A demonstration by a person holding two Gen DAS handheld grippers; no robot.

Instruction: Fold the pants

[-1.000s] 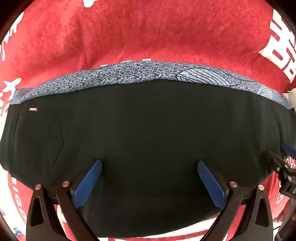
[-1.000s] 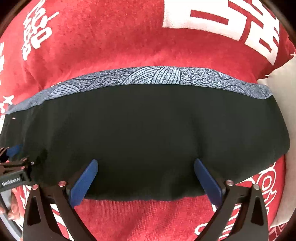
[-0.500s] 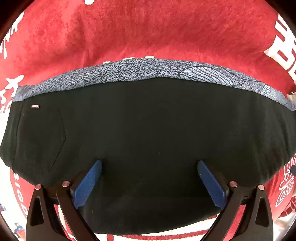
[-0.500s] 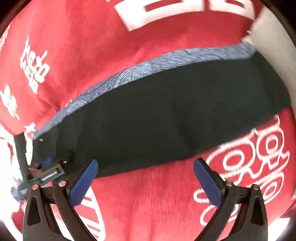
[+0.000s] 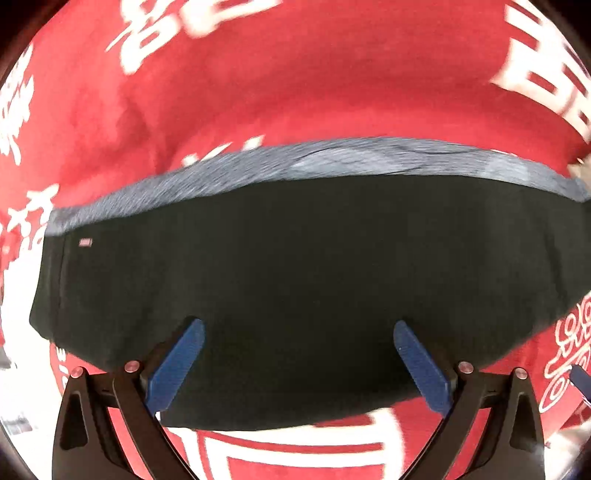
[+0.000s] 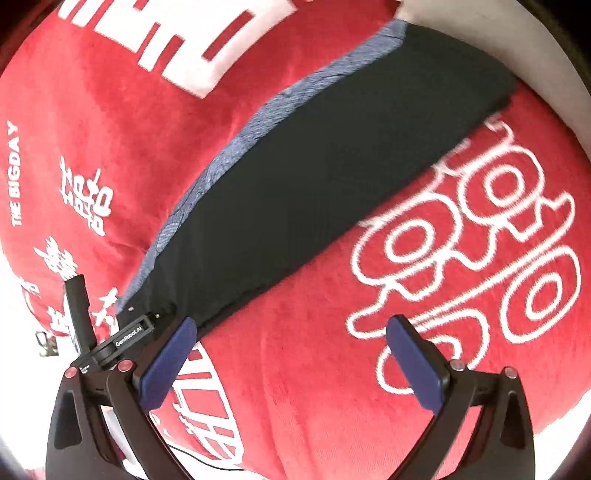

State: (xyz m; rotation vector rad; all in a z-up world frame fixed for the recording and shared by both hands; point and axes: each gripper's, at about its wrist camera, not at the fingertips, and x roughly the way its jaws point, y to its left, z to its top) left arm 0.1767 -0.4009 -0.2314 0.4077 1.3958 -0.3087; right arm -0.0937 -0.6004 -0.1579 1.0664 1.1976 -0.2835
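Observation:
The folded black pants lie flat on the red blanket, with a grey-blue patterned waistband along their far edge. My left gripper is open and empty, just above the pants' near edge. In the right wrist view the pants run diagonally from lower left to upper right. My right gripper is open and empty over bare blanket, to the right of the pants. The left gripper shows in the right wrist view at the pants' left end.
The red blanket has white printed characters and ring patterns. A white surface shows beyond the blanket at the upper right of the right wrist view.
My right gripper has swung right and pulled back off the pants onto bare blanket. My left gripper has drawn back and lifted slightly, so more blanket shows. Both stayed open.

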